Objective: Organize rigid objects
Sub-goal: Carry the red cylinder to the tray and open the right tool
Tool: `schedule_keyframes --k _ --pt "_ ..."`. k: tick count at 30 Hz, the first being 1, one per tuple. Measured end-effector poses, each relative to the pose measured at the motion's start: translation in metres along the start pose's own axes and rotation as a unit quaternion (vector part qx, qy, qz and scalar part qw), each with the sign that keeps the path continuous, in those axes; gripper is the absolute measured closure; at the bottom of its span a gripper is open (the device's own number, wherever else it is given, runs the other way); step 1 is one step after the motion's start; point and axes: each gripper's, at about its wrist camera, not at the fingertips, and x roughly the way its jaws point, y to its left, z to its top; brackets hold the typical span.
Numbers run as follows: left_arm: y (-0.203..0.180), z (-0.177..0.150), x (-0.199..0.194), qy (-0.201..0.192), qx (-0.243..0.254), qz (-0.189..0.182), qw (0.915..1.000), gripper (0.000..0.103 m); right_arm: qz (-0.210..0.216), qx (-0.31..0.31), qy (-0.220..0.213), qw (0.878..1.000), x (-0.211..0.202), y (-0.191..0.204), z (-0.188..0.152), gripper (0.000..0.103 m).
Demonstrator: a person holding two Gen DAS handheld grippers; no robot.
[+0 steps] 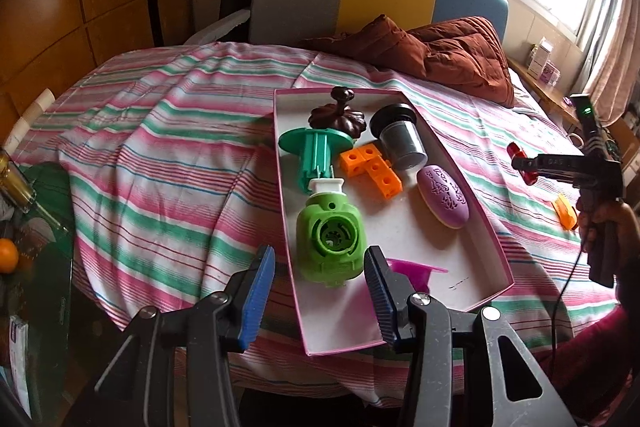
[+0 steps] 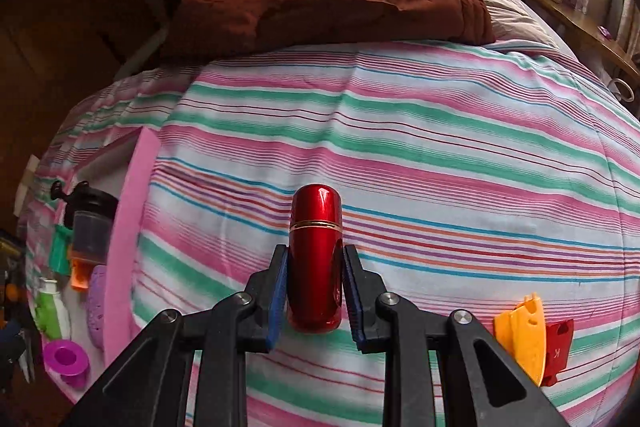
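A pink-rimmed white tray [image 1: 472,223] lies on the striped bedspread. In it are a green round toy [image 1: 330,239], a teal spool [image 1: 316,151], orange cubes [image 1: 370,167], a dark brown lid [image 1: 338,115], a grey cup [image 1: 400,139], a purple oval [image 1: 442,197] and a magenta spool [image 1: 412,273]. My left gripper [image 1: 320,291] is open, its fingers on either side of the green toy's near end. My right gripper [image 2: 315,287] is shut on a red capsule [image 2: 316,251] above the bedspread; it also shows in the left wrist view [image 1: 528,163], right of the tray.
An orange and red plastic piece [image 2: 528,339] lies on the bedspread to the right of my right gripper. A brown quilt [image 1: 432,51] is bunched at the far side of the bed. A glass side table with an orange fruit [image 1: 8,255] stands at the left.
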Motion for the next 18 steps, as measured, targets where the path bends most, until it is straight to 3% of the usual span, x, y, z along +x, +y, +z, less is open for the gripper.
schedule_keyframes --k 9,18 --pt "0.009 -0.006 -0.001 -0.001 -0.013 -0.004 0.9999 0.056 0.11 -0.096 -0.011 0.989 -0.031 0.116 -0.024 0.078" --pt "0.026 -0.011 -0.004 -0.004 -0.037 -0.004 0.9993 0.056 0.13 -0.181 0.035 0.974 -0.006 0.204 -0.051 0.078"
